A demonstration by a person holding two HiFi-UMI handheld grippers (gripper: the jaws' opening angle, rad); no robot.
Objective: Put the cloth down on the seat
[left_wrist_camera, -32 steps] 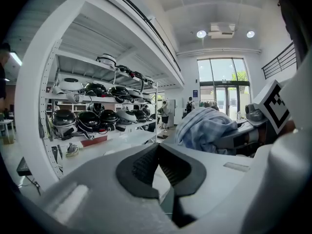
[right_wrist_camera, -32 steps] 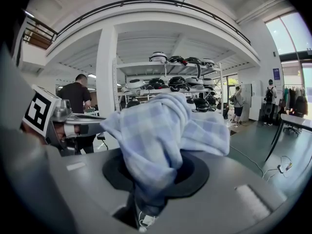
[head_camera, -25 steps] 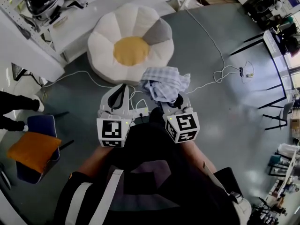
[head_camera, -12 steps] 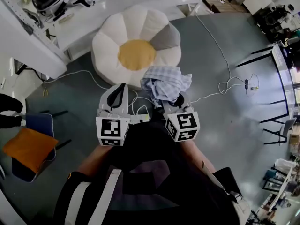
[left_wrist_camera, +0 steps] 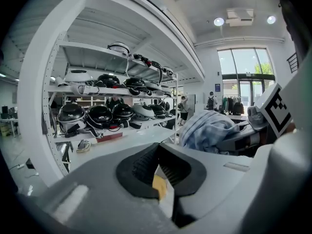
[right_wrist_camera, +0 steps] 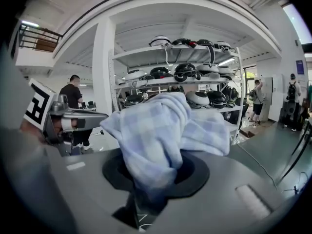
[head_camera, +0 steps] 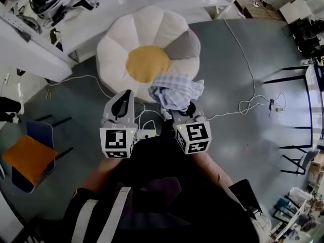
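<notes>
**Carry the cloth over the middle of the seat before you let go**

Your right gripper (right_wrist_camera: 155,177) is clamped on the checked cloth (head_camera: 176,90), which bunches up out of the jaws and hangs loose ahead of them. Your left gripper (left_wrist_camera: 158,167) has its jaws together with nothing between them. It rides alongside at 9 o'clock of the right one.

The flower-shaped seat (head_camera: 126,29) lies on the floor at 12 o'clock from your hands. From the head view, the cloth only overlaps the seat's near edge, at about its 5 o'clock side. Released here, it would likely slide off onto the floor.

Take the right gripper further toward 12 o'clock, until the bundle is above the yellow centre (head_camera: 147,63). Lower it until the cloth rests there, then part the jaws. Draw back toward 6 o'clock without dragging a fold. Mind the white cable (head_camera: 243,49) on the floor at 2 o'clock.
</notes>
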